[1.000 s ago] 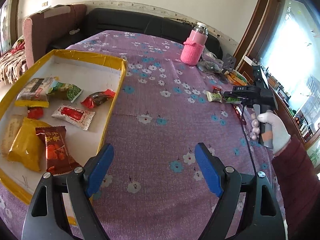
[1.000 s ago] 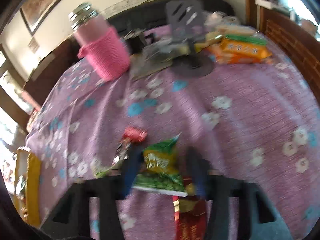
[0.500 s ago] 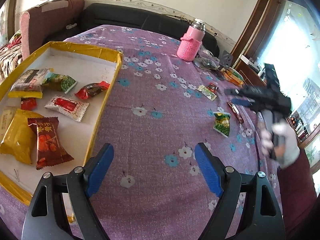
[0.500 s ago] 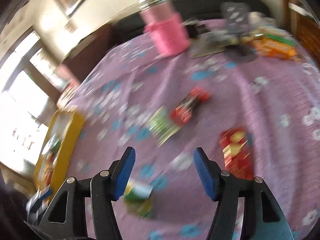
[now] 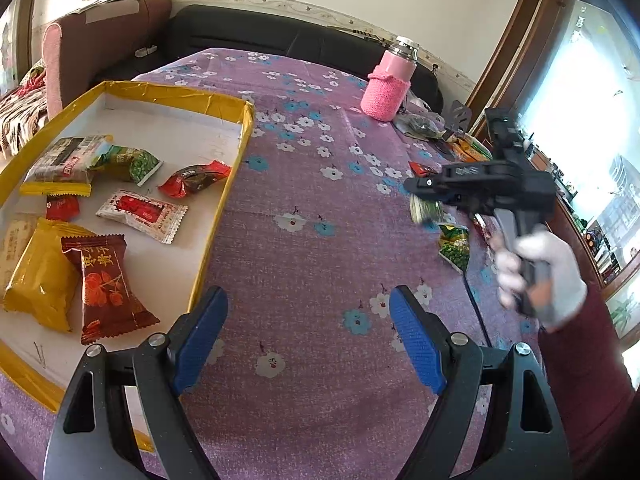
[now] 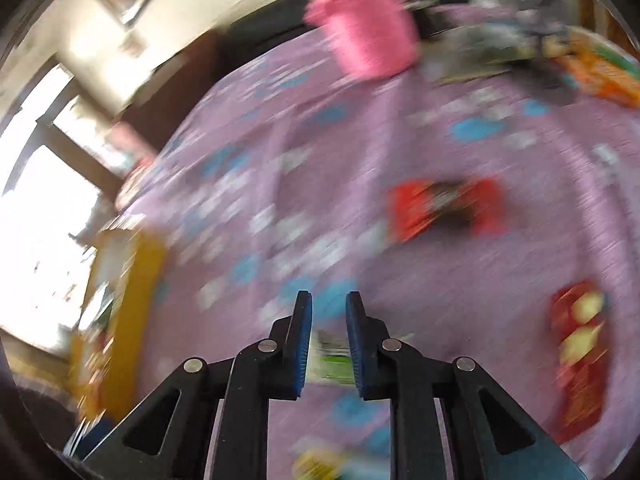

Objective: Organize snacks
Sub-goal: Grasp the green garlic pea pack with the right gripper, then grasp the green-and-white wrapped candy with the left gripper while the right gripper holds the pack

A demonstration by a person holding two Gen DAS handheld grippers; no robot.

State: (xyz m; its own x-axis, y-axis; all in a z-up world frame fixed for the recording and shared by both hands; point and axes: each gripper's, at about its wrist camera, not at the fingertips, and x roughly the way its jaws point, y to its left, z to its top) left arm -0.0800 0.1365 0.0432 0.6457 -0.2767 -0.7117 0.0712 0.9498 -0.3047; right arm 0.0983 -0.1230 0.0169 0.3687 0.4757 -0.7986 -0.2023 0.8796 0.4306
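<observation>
1. Tray (image 5: 240, 136): yellow-rimmed, at the left of the counter (image 5: 312, 184), and holding several snacks, among them a yellow bag (image 5: 36, 276) and a dark red packet (image 5: 108, 288). It was judged to be the place where the carried snack belonged.
2. Left gripper (image 5: 308, 336): jaws spread wide and empty, hovering low over the cloth just right of the tray's near corner. It was best kept out of the delivery path.
3. Right gripper (image 5: 418, 192): held above the counter, well right of the tray, with its jaws drawn close on a small green packet (image 6: 330, 360). The wrist view was blurred, so the hold could not be judged closely.
4. Step in hand, as judged: carrying the green packet leftward to the tray. A firm squeeze, a path clearing the yellow rim, and release over a bare patch of the white floor would have served best; a thin wrapper could slip in a fast swing.
5. Loose snacks on the cloth: a green bag (image 5: 454, 246) below the right gripper, a red wrapper (image 6: 444, 208) and a red-and-yellow packet (image 6: 580, 356) remained to be collected.
</observation>
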